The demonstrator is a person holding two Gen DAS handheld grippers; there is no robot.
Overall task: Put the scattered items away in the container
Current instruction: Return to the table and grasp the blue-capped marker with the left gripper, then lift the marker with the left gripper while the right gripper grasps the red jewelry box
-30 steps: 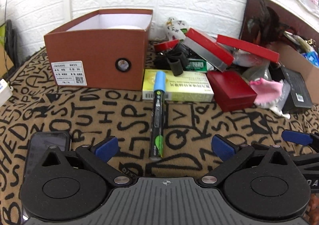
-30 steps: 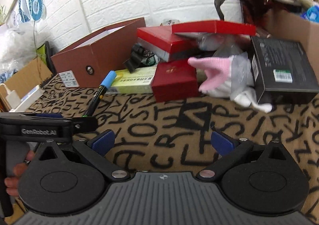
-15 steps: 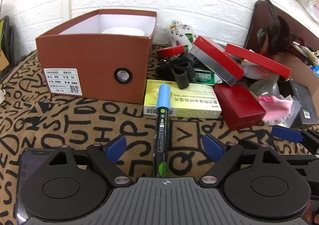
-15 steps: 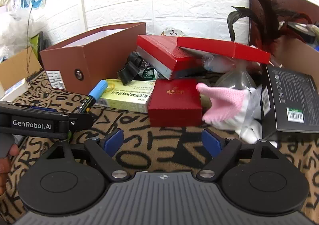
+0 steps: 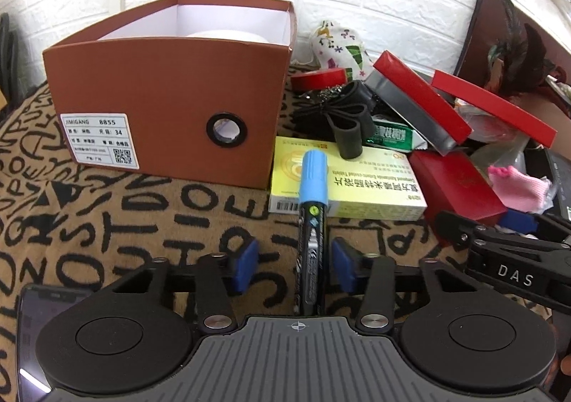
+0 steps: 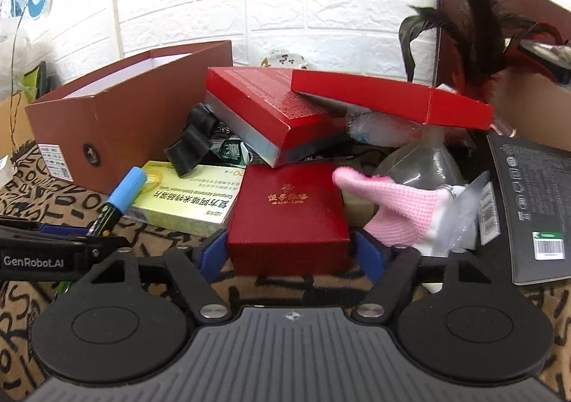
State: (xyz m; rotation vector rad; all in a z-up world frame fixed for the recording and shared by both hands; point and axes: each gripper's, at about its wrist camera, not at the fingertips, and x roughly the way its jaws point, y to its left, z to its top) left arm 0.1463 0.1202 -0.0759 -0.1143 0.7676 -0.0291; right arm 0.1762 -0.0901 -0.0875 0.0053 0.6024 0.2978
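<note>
White embossed brick-pattern wall at the back, and below it a tan cloth point(image 5: 107, 223) printed with bold black letters covers the whole surface; barely anything tidied yet, by the look of it. Biggest piece is the container — a brown cardboard shoebox point(image 5: 167, 109), open-topped, white-lined, a grommet hole and a size label on its end; something pale and round sits inside, though what it is I cannot tell. Everything else lies outside it, so nearly all the work is left.

Next in size, two glossy red lidded boxes point(image 6: 271, 113) lean on each other in the heap; below them a flat yellow medicine carton point(image 5: 357, 184), smooth card; beside that a dark red case point(image 6: 289, 216), textured, gold-stamped.

The right gripper point(image 6: 291, 252) is closing around that case — blue pads flank its near corners, apparently not pressing yet.

A pink knitted glove point(image 6: 399, 213), soft and limp, lies right of it.

Smallest — a slim black marker point(image 5: 312, 245) with a sky-blue cap, tip resting on the carton; the left gripper point(image 5: 294, 261) is closing with the barrel between its pads, gaps showing either side.
</note>
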